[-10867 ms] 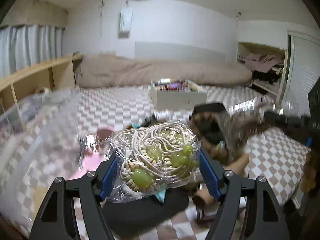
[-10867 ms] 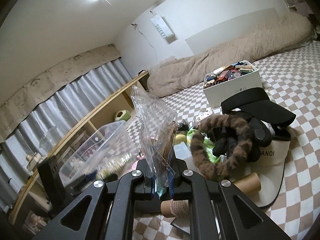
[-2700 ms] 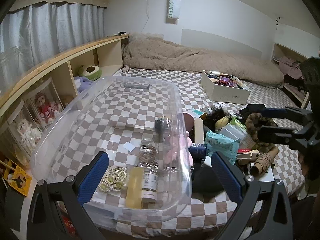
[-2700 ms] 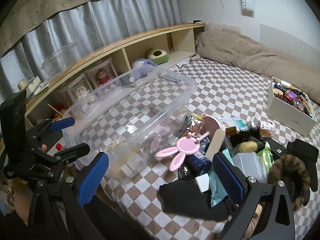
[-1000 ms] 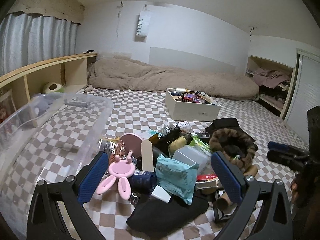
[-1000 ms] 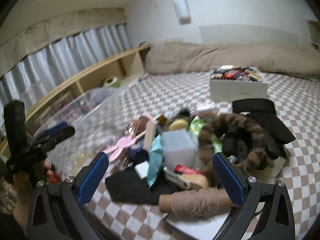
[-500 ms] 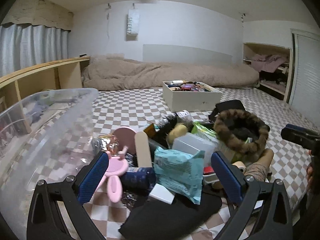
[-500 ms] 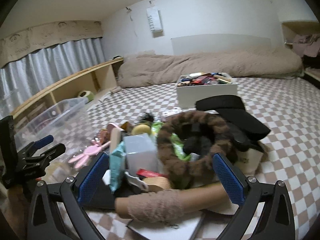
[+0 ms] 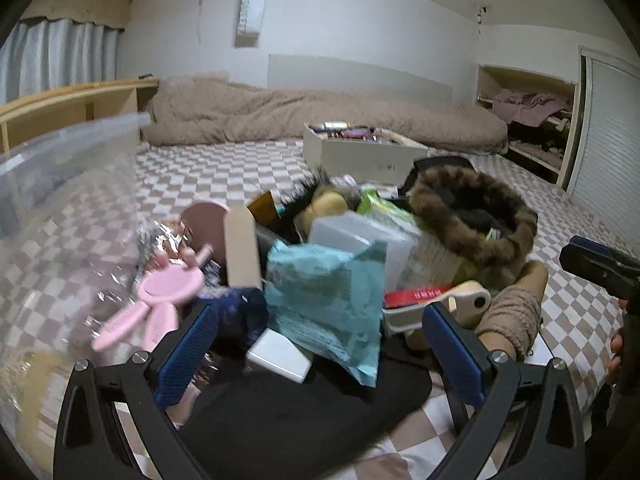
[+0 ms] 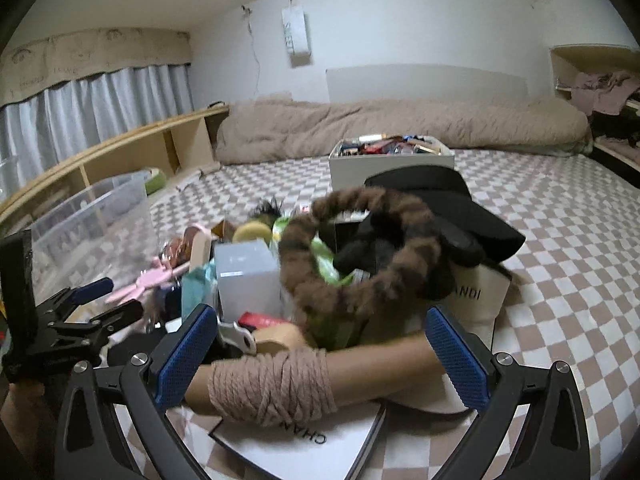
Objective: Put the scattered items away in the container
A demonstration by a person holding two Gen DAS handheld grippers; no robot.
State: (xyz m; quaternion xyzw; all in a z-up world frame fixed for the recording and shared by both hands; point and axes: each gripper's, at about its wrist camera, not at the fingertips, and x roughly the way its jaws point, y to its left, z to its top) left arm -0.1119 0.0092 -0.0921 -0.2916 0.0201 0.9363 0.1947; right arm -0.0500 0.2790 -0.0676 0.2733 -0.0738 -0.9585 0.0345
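Left view is motion-blurred; clear container (image 9: 60, 168) is cut off at the left edge, contents smeared and unreadable. In the right view its far end (image 10: 100, 208) is seen, inside not resolved. Scattered pile is seen on the checkered bed (image 10: 560, 248), beside the container: teal pouch (image 9: 324, 300), pink brush (image 9: 160, 296), fur ring (image 10: 360, 256), rope-wrapped tube (image 10: 280, 384). Left gripper (image 9: 320, 352) and right gripper (image 10: 320, 360) are both held wide, nothing gripped
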